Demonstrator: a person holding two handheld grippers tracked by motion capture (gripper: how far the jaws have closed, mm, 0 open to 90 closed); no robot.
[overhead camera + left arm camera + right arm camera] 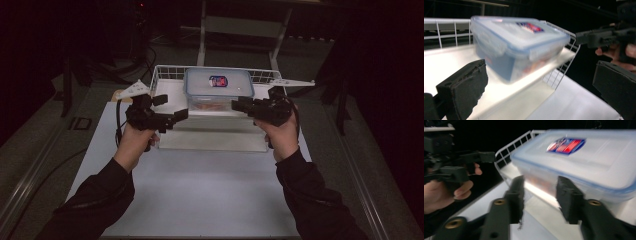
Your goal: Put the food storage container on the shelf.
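— Where's the box?
— The lidded plastic container [218, 86] sits in the white wire tray [165, 75] on the table [200, 200].
— And the grippers?
— Left gripper [172, 107] gapes wide, empty, beside it. Right gripper [240, 105] stands partly open, nothing pinched, near the container's front.

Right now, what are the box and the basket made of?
The box looks like clear plastic with a frosted, blue-edged lid: you can see something reddish through its walls. The basket looks like white-coated metal wire, with thin bars forming a grid.
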